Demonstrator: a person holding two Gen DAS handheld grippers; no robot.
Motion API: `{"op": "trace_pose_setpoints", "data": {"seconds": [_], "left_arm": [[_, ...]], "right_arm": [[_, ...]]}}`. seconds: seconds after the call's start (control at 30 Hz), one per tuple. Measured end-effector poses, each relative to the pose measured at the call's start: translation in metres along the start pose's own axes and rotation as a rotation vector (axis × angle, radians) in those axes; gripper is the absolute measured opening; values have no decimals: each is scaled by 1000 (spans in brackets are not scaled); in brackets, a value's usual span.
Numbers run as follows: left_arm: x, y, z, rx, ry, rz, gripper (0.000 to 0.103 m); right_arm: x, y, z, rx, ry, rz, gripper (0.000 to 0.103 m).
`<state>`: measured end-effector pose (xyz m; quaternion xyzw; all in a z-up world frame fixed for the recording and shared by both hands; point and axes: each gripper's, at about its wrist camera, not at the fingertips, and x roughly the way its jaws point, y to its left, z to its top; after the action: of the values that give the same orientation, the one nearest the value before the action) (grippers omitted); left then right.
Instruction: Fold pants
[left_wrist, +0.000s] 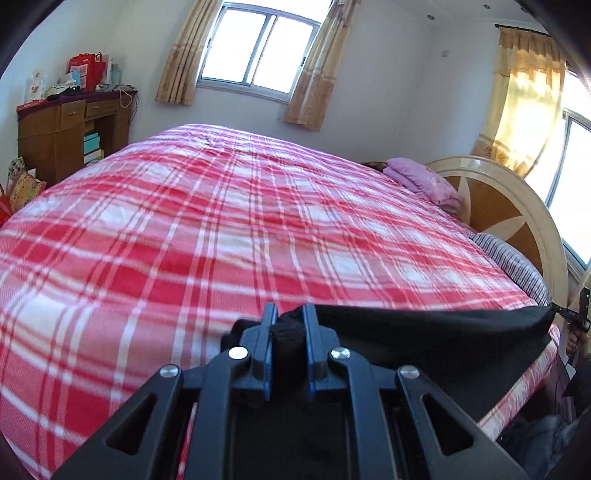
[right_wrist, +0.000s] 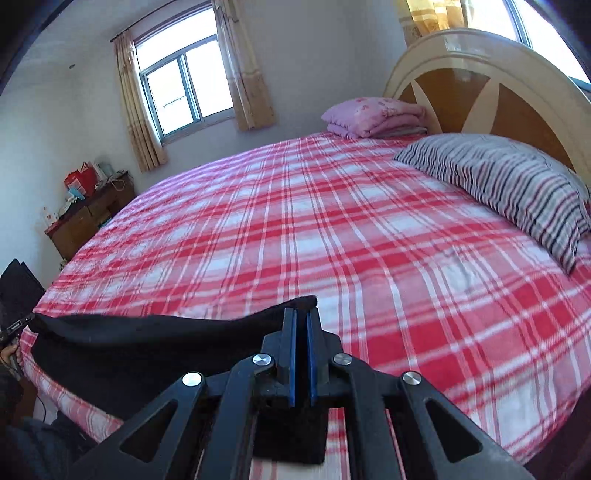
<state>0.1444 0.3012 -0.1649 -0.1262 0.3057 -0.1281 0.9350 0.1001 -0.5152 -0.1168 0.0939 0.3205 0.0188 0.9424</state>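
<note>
Black pants (left_wrist: 424, 332) hang stretched between my two grippers over the near edge of a bed with a red plaid sheet (left_wrist: 221, 221). In the left wrist view my left gripper (left_wrist: 290, 310) is shut on a bunched corner of the black cloth, which runs right to my right gripper (left_wrist: 576, 314) at the frame edge. In the right wrist view my right gripper (right_wrist: 301, 312) is shut on the other end of the pants (right_wrist: 147, 339). From there the cloth sags leftward to the left gripper (right_wrist: 16, 325). The lower part of the pants drapes down over the bed's edge.
A striped pillow (right_wrist: 498, 184) and a folded pink blanket (right_wrist: 373, 116) lie by the wooden headboard (right_wrist: 480, 74). The plaid sheet (right_wrist: 332, 221) spreads wide ahead of both grippers. A cluttered wooden desk (left_wrist: 66, 129) stands by the far wall.
</note>
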Motion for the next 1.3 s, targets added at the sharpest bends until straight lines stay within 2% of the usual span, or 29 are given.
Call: {"op": "trace_pose_setpoints", "data": {"seconds": [0.17,0.37,0.43,0.5,0.53,0.57,0.6,0.63,0.73,0.83,0.9,0.93,1.0,1.03,1.17,1.3], "left_arm": [[-7,6,-32,9,14,-1,14],[-23,0,-44,70,-31,-10,15],[-26,1,-46,86,-32,-2,18],[-30,2,-48,106,-34,17,25],[-32,4,-50,116,-37,39,34],[-36,6,-51,125,-44,73,38],[-40,10,-52,135,-49,100,48],[-45,14,-53,142,-52,110,52],[-57,27,-57,150,-62,193,53],[-70,45,-58,76,-78,210,53],[-77,48,-57,27,-102,186,53],[-80,46,-55,7,-109,148,53],[-81,33,-54,27,-116,106,53],[-78,19,-54,74,-102,96,53],[-64,-19,-60,239,-55,134,63],[-45,-37,-63,321,-23,203,63]], "right_arm": [[-2,-3,-30,-16,56,-27,4],[4,-1,-41,-39,110,-79,5],[4,0,-42,-60,132,-85,5],[-1,-1,-44,-71,129,-88,13],[-2,-1,-44,-75,135,-90,18],[-5,-2,-45,-80,138,-95,35],[-10,-3,-45,-84,133,-109,56],[-16,-6,-45,-82,128,-119,61],[-34,-10,-41,-64,101,-131,62],[-52,-1,-32,-46,45,-141,62],[-57,20,-24,-68,16,-119,62],[-56,40,-21,-110,13,-114,62],[-49,80,-18,-209,21,-91,62],[-44,104,-20,-266,28,-69,62],[-14,209,-37,-476,76,90,62],[27,300,-67,-633,168,242,62]]}}
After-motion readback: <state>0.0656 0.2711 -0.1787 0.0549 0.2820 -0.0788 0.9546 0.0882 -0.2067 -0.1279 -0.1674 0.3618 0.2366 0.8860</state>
